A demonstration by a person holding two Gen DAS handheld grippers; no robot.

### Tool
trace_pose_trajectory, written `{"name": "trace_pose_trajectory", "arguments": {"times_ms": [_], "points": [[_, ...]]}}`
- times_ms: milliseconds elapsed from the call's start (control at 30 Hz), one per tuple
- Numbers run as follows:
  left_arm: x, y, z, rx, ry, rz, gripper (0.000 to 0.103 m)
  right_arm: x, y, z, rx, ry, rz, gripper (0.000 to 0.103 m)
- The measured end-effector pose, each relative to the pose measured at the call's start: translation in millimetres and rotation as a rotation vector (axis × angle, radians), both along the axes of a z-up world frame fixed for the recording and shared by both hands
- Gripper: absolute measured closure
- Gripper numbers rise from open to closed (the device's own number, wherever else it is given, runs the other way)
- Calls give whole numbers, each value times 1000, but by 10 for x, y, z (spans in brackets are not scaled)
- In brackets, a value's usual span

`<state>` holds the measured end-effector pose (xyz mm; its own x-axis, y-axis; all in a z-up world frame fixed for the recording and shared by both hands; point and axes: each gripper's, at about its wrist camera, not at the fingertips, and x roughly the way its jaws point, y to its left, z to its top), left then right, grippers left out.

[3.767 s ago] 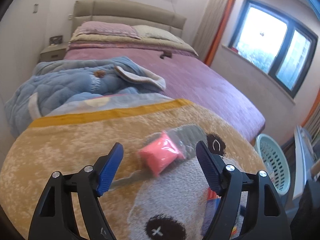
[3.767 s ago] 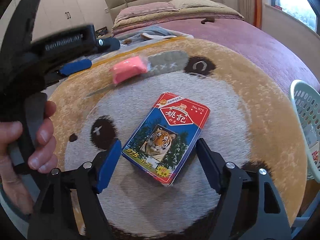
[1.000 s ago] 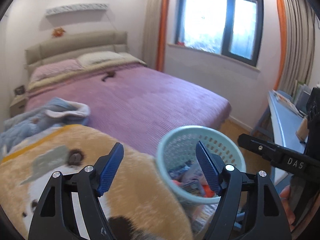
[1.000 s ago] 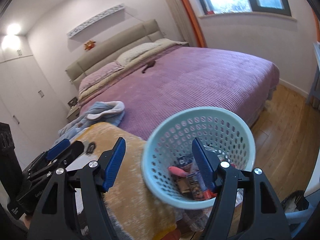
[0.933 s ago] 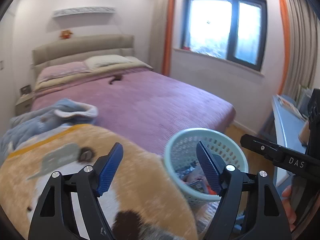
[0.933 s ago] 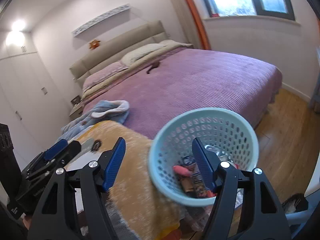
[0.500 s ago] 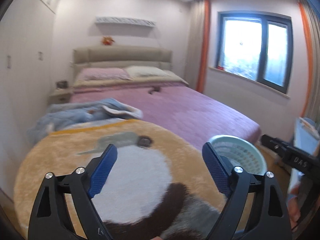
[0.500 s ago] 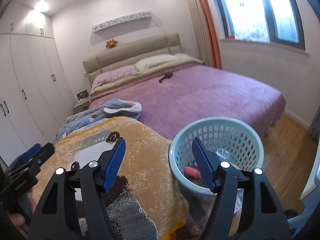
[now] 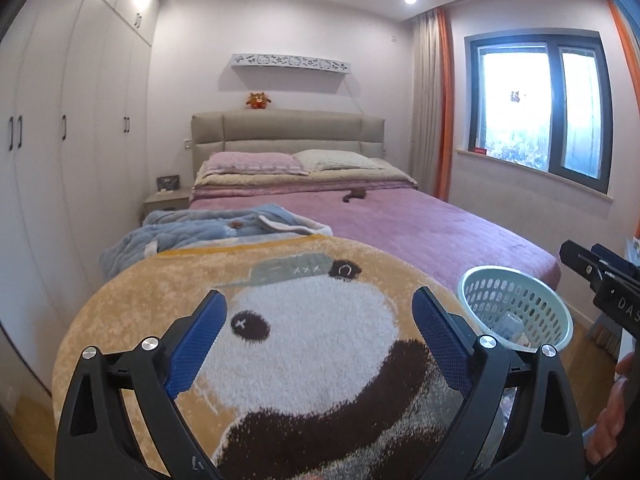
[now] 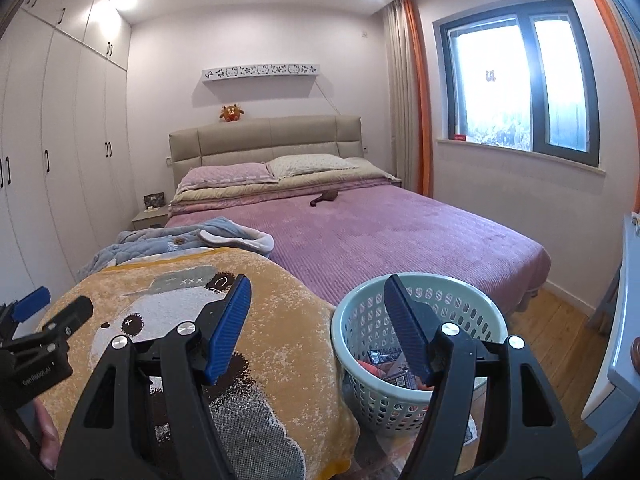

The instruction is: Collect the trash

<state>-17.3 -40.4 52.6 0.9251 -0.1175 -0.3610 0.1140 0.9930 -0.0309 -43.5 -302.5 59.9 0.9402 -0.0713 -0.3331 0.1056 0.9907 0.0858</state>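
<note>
Hovering over the trash basket (image 10: 416, 364) beside the bear blanket (image 9: 316, 344)

Basket standing on the wood floor, just ahead of and below the right gripper (image 10: 318, 330), wrappers and a card box inside; jaws partly apart, gripping nothing. Left gripper (image 9: 318, 338) with jaws opening wide, empty between the blue pads (image 9: 196, 338), over the blanket, basket off to its right. Purple bed (image 10: 392, 232) beyond

The round tan plush bear-face blanket (image 9: 304, 344) looked shaggy and matt. The pale green perforated plastic basket (image 10: 360, 320) was smooth and slightly glossy. The purple ribbed bedspread (image 10: 400, 236) was soft cloth. The wooden plank floor (image 10: 560, 320) had a low sheen.
</note>
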Motion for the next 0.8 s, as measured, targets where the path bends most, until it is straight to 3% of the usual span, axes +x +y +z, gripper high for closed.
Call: {"name": "trace_pose_trajectory", "arguments": {"times_ms": [333,467,800], "points": [[-162,99,-198,20,-9,50,11,-99,3,-125,2,-9,-28,38],[-218,99,-199,48,-22,58,11,-142,11,-181,7,-3,-41,38],[-341,164,-169,34,-32,68,11,-204,72,-214,-10,2,-38,38]]}}
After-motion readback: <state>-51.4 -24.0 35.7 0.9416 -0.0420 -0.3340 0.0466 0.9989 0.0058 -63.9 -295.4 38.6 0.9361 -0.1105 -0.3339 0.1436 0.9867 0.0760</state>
